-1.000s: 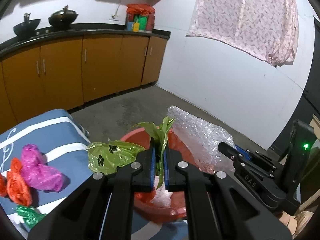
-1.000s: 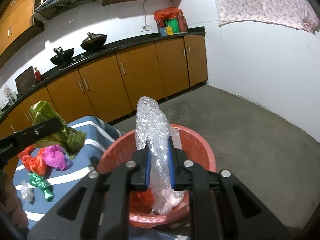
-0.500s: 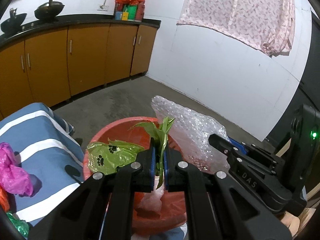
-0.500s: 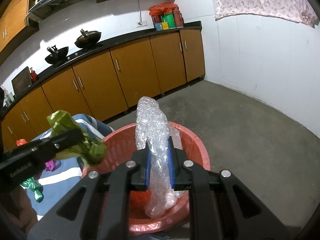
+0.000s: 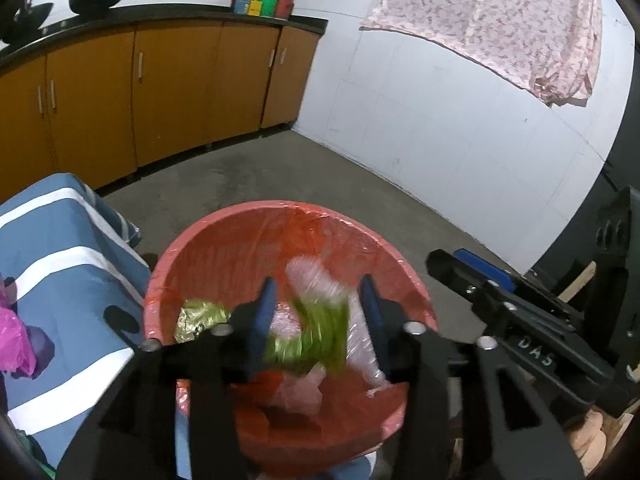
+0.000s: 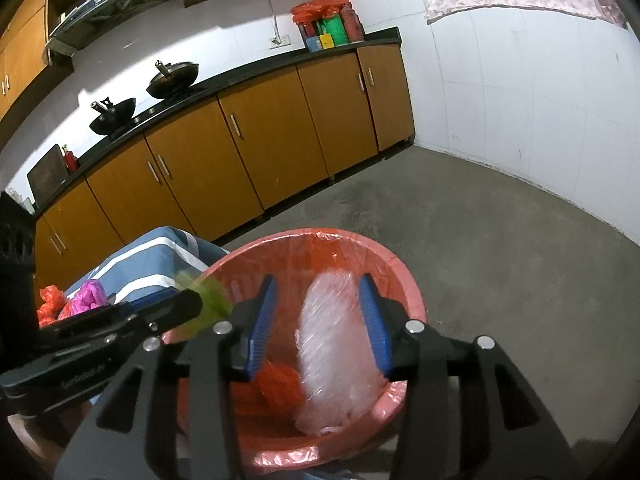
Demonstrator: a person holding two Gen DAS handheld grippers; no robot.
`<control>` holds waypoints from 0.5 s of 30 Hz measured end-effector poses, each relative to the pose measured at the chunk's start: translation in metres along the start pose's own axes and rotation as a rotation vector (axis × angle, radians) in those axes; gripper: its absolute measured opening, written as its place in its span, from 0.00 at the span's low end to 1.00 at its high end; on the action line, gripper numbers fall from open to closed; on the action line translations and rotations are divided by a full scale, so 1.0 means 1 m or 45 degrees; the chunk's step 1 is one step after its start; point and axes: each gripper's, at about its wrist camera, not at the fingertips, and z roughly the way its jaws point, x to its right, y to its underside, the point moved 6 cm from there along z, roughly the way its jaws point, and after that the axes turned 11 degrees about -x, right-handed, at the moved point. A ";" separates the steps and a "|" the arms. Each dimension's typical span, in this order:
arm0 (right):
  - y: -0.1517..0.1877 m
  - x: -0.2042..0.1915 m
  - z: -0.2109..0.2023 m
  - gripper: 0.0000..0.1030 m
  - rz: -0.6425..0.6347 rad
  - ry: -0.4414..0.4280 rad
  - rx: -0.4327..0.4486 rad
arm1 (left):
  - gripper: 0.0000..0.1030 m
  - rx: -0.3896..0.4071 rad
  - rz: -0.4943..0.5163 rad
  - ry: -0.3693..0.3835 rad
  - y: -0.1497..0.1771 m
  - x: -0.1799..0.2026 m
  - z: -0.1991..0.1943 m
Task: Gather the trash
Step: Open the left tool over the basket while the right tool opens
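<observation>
A red bin (image 5: 224, 248) lined with a red bag stands on the floor below both grippers; it also shows in the right wrist view (image 6: 404, 276). My left gripper (image 5: 320, 328) is open over the bin, and a green bag (image 5: 316, 340) drops blurred between its fingers. My right gripper (image 6: 320, 320) is open too, and a clear bubble-wrap roll (image 6: 336, 344) falls between its fingers into the bin. Red crumpled trash (image 6: 280, 384) lies inside the bin.
A table with a blue and white striped cloth (image 5: 60, 248) stands left of the bin, with a pink bag (image 6: 90, 294) and an orange bag (image 6: 52, 300) on it. Orange cabinets (image 6: 240, 160) line the far wall. Bare concrete floor (image 6: 500, 240) lies beyond.
Both grippers opened over the bin. The green bag and the bubble wrap left the fingers and are falling into it. The left gripper moved further right over the bin.
</observation>
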 end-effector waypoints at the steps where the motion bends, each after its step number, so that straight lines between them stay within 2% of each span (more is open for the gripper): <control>1: 0.001 0.000 -0.001 0.43 0.000 0.003 0.002 | 0.45 -0.004 -0.003 -0.008 0.002 -0.002 -0.001; 9: 0.004 -0.001 -0.014 0.46 -0.023 0.043 0.018 | 0.50 0.035 -0.106 -0.088 0.010 -0.036 -0.027; 15: 0.005 -0.017 -0.025 0.49 -0.063 0.049 0.035 | 0.56 0.110 -0.173 -0.228 0.026 -0.068 -0.073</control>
